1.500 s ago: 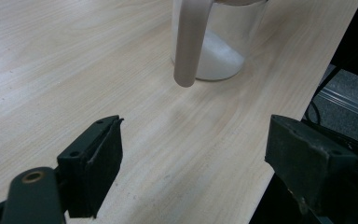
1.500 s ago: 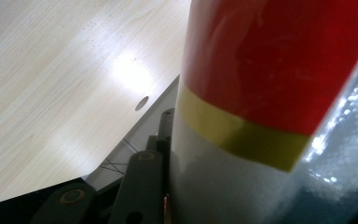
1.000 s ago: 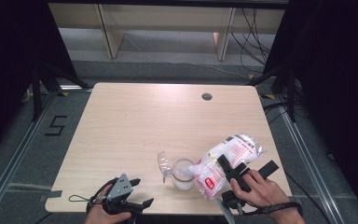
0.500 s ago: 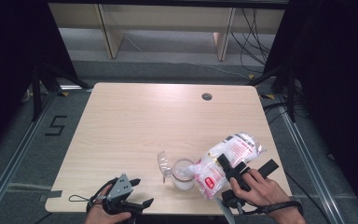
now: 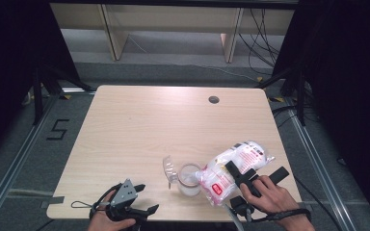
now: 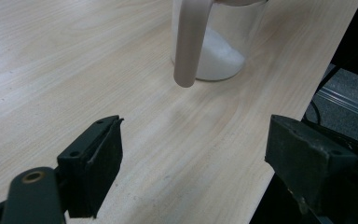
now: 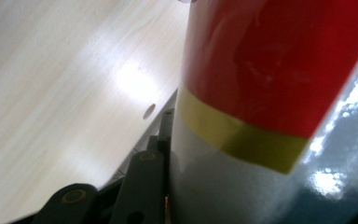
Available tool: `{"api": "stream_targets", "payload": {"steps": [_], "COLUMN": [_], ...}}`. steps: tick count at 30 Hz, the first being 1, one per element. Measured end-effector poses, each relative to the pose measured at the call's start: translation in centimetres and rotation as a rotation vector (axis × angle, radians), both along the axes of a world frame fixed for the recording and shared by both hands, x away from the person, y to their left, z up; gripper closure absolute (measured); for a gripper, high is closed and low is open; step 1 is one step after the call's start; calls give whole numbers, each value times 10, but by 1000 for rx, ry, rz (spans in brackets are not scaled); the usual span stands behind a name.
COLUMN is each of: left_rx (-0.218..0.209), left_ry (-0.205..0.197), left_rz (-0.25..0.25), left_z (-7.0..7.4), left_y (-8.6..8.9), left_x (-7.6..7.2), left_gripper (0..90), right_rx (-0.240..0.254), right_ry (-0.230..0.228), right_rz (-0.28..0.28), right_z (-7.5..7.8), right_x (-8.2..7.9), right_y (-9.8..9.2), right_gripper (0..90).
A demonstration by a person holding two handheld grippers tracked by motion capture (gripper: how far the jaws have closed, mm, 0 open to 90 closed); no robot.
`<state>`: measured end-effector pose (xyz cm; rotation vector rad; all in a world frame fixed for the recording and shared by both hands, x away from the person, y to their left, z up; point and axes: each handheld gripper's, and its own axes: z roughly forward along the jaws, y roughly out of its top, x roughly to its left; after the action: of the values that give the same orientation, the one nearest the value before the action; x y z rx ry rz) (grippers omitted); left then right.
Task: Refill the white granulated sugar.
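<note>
A clear glass jar [image 5: 189, 180] with white powder at its bottom stands near the table's front edge, its hinged lid [image 5: 169, 168] swung open to the left. My right gripper [image 5: 239, 174] is shut on a plastic bag of white grains [image 5: 231, 164] with red and yellow print. The bag lies tilted, its lower end against the jar's mouth. In the right gripper view the bag [image 7: 279, 93] presses against the left finger [image 7: 143, 189]. My left gripper [image 5: 144, 198] rests open at the front left edge. In the left gripper view its jaws [image 6: 196, 158] stand wide apart, short of the jar [image 6: 219, 51].
The light wooden table [image 5: 149, 125] has a round cable hole [image 5: 214, 99] at the back right. A pale strap or clasp [image 6: 189, 42] hangs down the jar's side. The table's front edge lies close under both hands. Shelving and cables stand beyond the far edge.
</note>
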<state>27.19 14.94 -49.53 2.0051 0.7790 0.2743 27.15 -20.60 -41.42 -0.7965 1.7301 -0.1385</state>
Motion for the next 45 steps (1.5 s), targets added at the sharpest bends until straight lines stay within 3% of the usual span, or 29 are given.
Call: {"api": "stream_targets", "payload": {"steps": [1, 4, 6, 8, 12, 14, 15, 19, 22, 23, 24, 26, 27, 28, 29, 31, 32, 33, 34, 35, 36, 37, 38, 41, 42, 43, 45], "left_rx": [7, 6, 32, 11, -5, 21, 28, -14, 16, -12, -8, 25, -2, 15, 8, -7, -12, -11, -2, 3, 1, 1, 7, 8, 7, 7, 9], "left_ry": [-2, -2, -14, -13, -11, -18, -17, -13, -9, -7, -6, -19, -12, -17, -11, -9, -8, -8, -9, -11, -11, -11, -12, -19, -11, -11, -11], "left_rz": [-2, -2, -12, -9, 1, -12, -12, -3, -5, -3, -2, -12, -5, -10, -7, -4, -2, -2, -6, -6, -5, -4, -7, -8, -8, -7, -8], "left_z": [0, 0, 0, 0, 0, 1, 1, 0, 1, 0, 1, 1, 1, 1, 1, 1, 1, 1, 1, 1, 1, 1, 2, 2, 2, 2, 2], "left_y": [1, 1, 2, 1, 0, 2, 2, 0, 1, -1, -1, 2, 0, 1, 1, 0, -1, -1, 0, 0, 0, 0, 1, 1, 1, 1, 1], "left_x": [0, 0, 2, 1, 0, 1, 1, 0, 1, 0, 0, 2, 1, 1, 1, 0, 0, 0, 0, 0, 0, 0, 1, 1, 0, 1, 0], "left_gripper": [185, 185, 185, 185, 185, 184, 185, 185, 184, 184, 185, 184, 184, 184, 185, 184, 184, 184, 184, 184, 184, 184, 184, 184, 185, 185, 185], "right_rx": [35, 36, 92, 104, 202, 246, 252, 309, 356, 369, 390, 407, 421, 438, 480, 488, 510, 510, 523, 539, 594, 623, 590, 650, 652, 698, 693], "right_ry": [13, 6, 31, 50, 94, 106, 128, 175, 215, 227, 247, 261, 268, 284, 316, 326, 341, 327, 341, 354, 393, 403, 398, 424, 429, 438, 447], "right_rz": [-4, -11, -5, 6, -14, -5, -24, 7, 9, 6, -14, 2, 3, 10, -34, -2, -14, -1, 2, -32, -53, -60, -5, -32, -17, -41, -45], "right_z": [-1, -3, -6, -5, -5, -6, -5, -5, -8, -9, -11, -11, -11, -12, -15, -13, -15, -14, -15, -16, -20, -21, -19, -22, -22, -25, -24], "right_x": [1, 3, 4, 6, 4, 4, 4, 5, 6, 6, 6, 7, 7, 7, 5, 9, 9, 9, 11, 10, 10, 11, 16, 17, 19, 18, 20], "right_y": [-2, -6, -10, -12, -16, -17, -17, -17, -17, -18, -19, -19, -19, -19, -21, -20, -21, -21, -21, -22, -23, -24, -23, -26, -26, -27, -28], "right_gripper": [733, 734, 734, 734, 734, 734, 734, 734, 734, 734, 734, 734, 734, 734, 734, 734, 735, 735, 735, 735, 734, 734, 735, 735, 735, 736, 736]}}
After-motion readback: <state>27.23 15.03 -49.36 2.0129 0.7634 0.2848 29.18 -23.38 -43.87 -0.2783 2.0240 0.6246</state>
